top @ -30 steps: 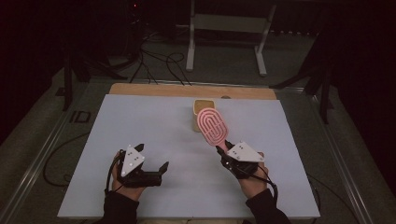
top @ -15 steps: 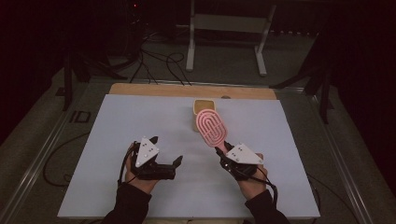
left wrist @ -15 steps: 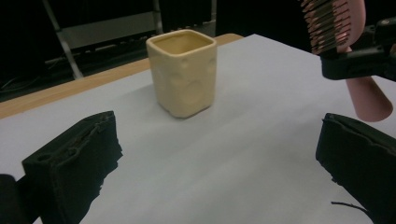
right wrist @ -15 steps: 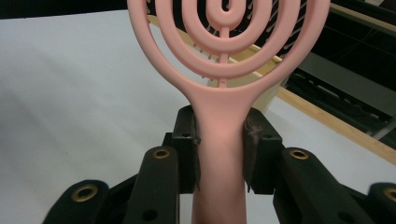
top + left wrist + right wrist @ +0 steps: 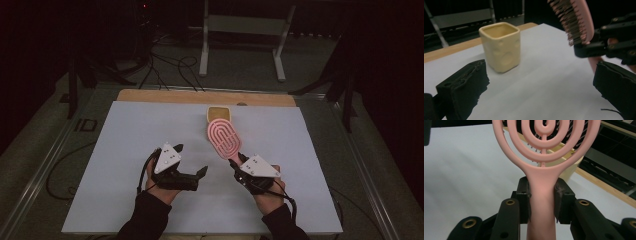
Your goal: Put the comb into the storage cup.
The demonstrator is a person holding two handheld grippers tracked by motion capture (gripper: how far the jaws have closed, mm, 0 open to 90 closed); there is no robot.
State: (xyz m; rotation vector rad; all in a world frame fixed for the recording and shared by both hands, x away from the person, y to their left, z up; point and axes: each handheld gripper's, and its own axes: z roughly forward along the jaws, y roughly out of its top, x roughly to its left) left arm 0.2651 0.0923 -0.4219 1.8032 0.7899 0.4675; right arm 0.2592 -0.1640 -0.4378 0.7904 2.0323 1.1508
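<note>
Toward the near edge of the white surface [image 5: 125, 150], right of centre, right tool [image 5: 239, 165] clamped on the handle of a pink hairbrush [image 5: 224, 138], jaws pressed against both sides of the handle where it narrows below the head, as seen close up in the right gripper view [image 5: 542, 195]. Brush head angled up and away toward the far edge, held clear of the surface, its open concentric-loop back facing up in the high view and its dark bristles facing down in the left gripper view [image 5: 571, 20]. Beyond the brush head, near the middle of the far edge, a small cream square cup [image 5: 219, 113] with dimpled sides, upright on the surface, mouth up [image 5: 500, 46]; partly hidden behind the brush head in the right gripper view [image 5: 570, 167]. Left of the right tool, near the near edge and a little left of centre, left tool [image 5: 190, 162] held in a hand [image 5: 162, 187] coming from a dark sleeve, jaws spread wide with nothing between them, pointed toward the right tool and the cup; in its own view, black foam pads [image 5: 464, 85] far apart at either side of the frame. Along the far edge, a strip of bare wood [image 5: 165, 96] beyond the white sheet; past it, dark floor with cables [image 5: 170, 70] and a grey metal stand [image 5: 245, 30].
</note>
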